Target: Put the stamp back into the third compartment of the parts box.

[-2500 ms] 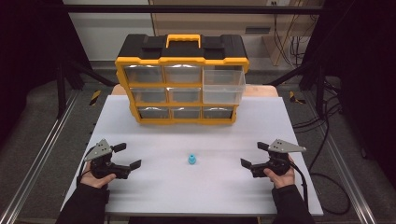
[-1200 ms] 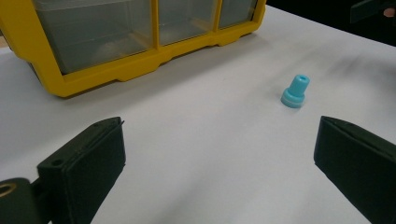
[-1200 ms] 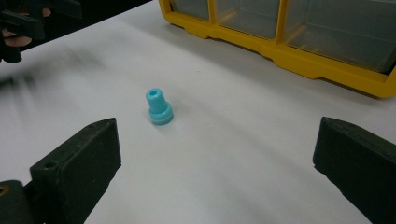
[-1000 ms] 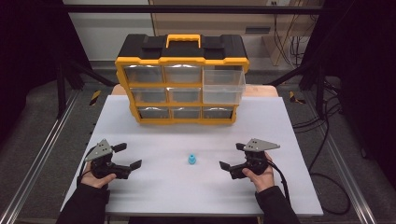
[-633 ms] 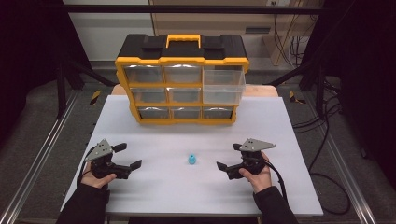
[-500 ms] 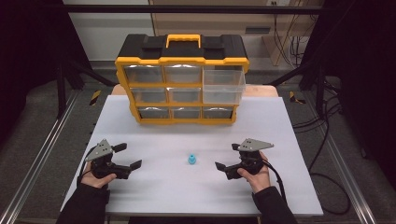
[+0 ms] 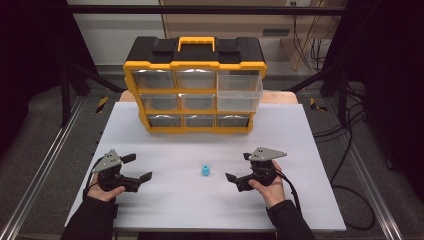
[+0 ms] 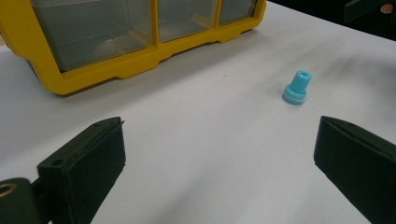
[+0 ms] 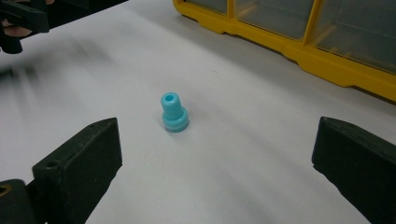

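Since earlier, the right gripper (image 7: 236, 167), wide open and empty, has neared the blue plug (image 7: 206, 171); a skewed approach could topple it.

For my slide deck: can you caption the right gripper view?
Open right gripper faces a small blue plug standing upright on the white table.

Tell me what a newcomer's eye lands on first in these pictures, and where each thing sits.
First the yellow and black drawer organizer at the far edge of the white table, its top-right clear drawer pulled out. Then the small blue part standing upright, alone, mid-table. The left gripper and right gripper flank it, jaws open, the right one nearer.
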Action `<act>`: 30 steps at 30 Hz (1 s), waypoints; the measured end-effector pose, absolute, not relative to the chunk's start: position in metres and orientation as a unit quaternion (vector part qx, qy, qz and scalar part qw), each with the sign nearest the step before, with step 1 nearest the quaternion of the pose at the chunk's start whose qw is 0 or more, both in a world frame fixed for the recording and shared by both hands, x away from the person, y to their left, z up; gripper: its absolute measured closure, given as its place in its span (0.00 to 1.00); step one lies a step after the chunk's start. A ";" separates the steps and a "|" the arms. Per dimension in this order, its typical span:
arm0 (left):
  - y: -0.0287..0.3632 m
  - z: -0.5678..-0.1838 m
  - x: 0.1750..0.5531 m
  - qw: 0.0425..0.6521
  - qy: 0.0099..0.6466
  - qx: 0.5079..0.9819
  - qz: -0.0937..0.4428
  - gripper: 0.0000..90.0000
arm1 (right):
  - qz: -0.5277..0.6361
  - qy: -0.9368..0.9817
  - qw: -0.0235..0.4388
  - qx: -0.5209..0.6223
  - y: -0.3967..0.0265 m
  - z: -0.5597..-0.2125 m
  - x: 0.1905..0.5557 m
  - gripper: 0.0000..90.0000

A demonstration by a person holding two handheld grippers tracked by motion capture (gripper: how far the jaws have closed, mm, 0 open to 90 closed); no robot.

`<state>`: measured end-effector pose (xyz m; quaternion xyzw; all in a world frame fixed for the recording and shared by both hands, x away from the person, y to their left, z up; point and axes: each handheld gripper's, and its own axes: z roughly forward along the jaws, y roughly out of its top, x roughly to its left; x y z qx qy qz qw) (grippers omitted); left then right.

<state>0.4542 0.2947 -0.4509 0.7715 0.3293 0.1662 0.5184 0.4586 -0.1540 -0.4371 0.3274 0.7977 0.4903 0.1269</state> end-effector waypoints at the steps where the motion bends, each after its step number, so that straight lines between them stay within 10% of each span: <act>1: 0.295 -0.451 0.454 0.518 0.330 0.771 0.166 0.02 | 0.491 0.798 0.126 0.326 -0.153 -0.437 0.459 0.02; 30: 0.295 -0.451 0.454 0.517 0.330 0.772 0.167 0.02 | 0.475 0.810 0.122 0.323 -0.127 -0.437 0.465 0.02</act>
